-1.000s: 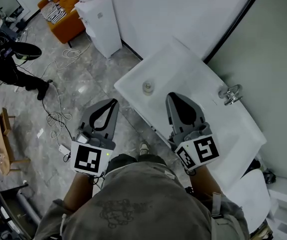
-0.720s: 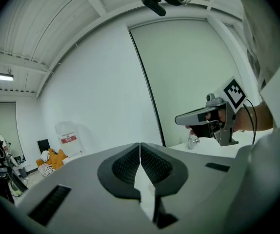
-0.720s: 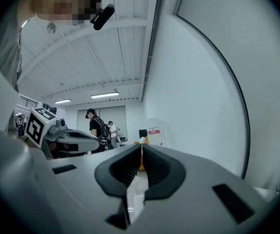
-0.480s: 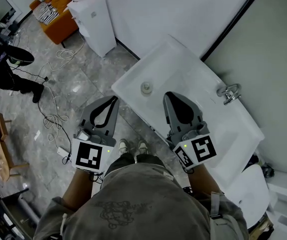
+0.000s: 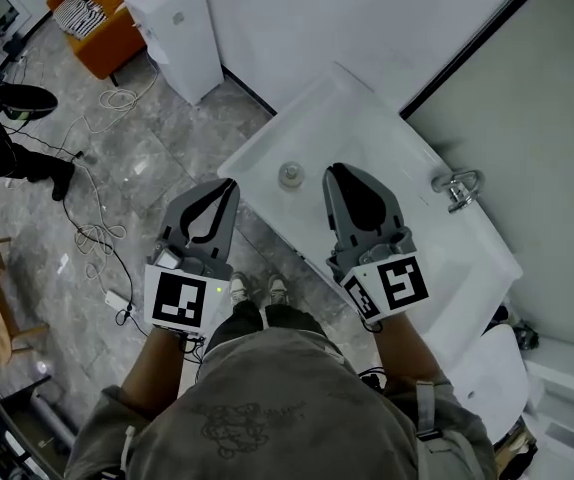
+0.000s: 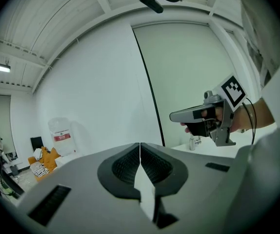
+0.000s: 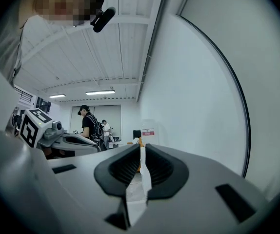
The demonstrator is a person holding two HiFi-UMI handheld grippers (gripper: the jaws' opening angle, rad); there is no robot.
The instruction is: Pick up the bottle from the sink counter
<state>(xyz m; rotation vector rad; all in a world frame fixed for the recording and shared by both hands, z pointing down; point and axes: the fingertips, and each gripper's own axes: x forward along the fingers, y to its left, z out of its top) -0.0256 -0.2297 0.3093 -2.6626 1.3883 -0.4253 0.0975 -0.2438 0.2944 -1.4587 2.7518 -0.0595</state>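
Note:
A small clear bottle (image 5: pixel 290 175) stands near the front left edge of the white sink counter (image 5: pixel 367 118), seen from above in the head view. My left gripper (image 5: pixel 229 182) hangs over the floor just left of the counter's edge, jaws shut and empty. My right gripper (image 5: pixel 335 169) is over the counter just right of the bottle, also shut with nothing in it. The bottle sits between the two tips, touching neither. Neither gripper view shows the bottle; the left gripper (image 6: pixel 140 144) and right gripper (image 7: pixel 141 146) each point at white walls.
A chrome faucet (image 5: pixel 457 188) is at the counter's far right by the wall. A white water dispenser (image 5: pixel 177 28) and an orange chair (image 5: pixel 92 18) stand at the far left. Cables (image 5: pixel 97 238) lie on the grey floor, where a person (image 5: pixel 7 138) stands.
Both grippers have come a little closer to the counter, and the bottle now lies level between their tips. Both stay shut.

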